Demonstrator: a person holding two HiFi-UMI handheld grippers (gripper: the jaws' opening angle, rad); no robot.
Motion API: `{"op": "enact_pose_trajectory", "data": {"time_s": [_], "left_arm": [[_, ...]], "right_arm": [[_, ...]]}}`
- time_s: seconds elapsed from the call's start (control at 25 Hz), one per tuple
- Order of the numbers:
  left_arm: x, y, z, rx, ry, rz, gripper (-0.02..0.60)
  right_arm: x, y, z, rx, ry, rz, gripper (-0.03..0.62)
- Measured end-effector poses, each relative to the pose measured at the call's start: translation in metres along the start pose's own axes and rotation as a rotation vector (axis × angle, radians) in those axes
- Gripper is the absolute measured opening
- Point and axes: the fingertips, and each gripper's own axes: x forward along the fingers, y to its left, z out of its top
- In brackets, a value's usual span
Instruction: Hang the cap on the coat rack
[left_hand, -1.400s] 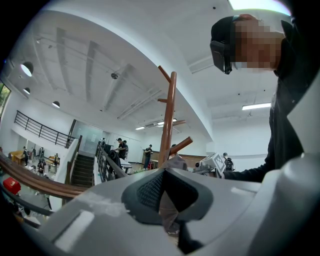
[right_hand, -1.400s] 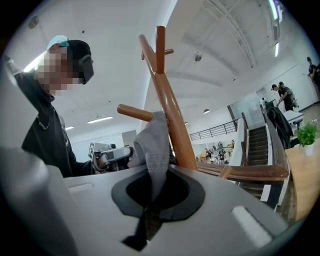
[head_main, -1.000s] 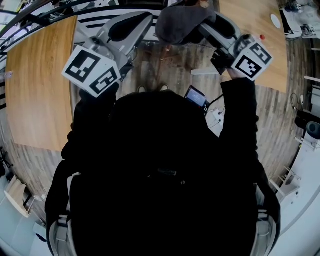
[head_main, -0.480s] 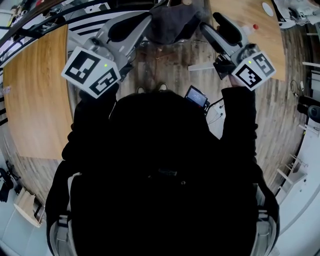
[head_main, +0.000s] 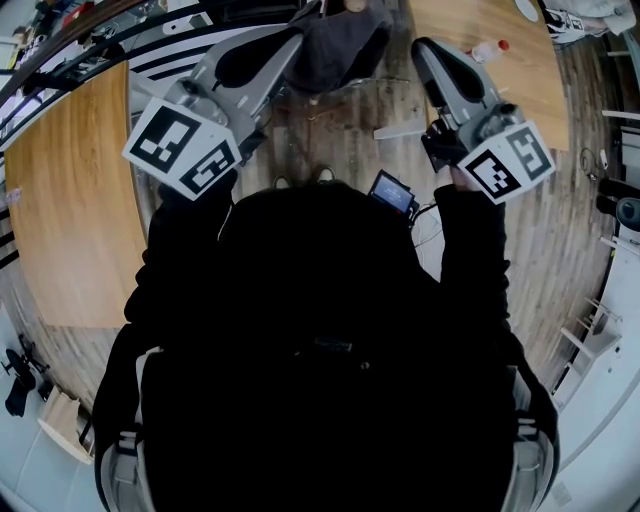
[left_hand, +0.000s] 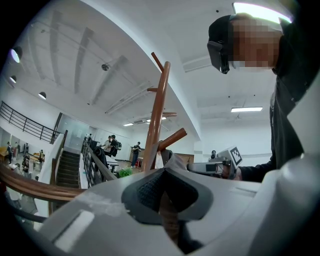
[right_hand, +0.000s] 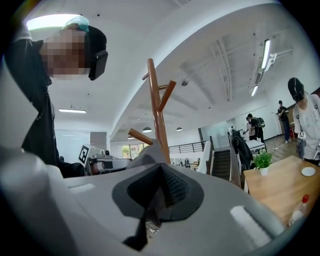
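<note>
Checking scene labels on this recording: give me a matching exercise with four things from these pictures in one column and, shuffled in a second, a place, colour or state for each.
Things:
1. cap
2. right gripper
3. coat rack
4. bottle

Descriptions:
A. jaws shut, nothing between them
B. standing on the wooden table
C. dark grey
D. reddish-brown wood, pegs angled upward

Pairs: 1-C, 2-A, 3-D, 4-B
</note>
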Motion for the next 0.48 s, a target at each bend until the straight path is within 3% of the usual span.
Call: {"op": "enact_pose_trajectory", "data": {"time_s": [0.48], "left_arm": [[0.006, 0.002, -0.001, -0.007, -0.005, -0.013, 0.003]], "right_arm": [[0.003, 0.006, 0.008, -0.032, 0.000, 0.025, 0.007]]}}
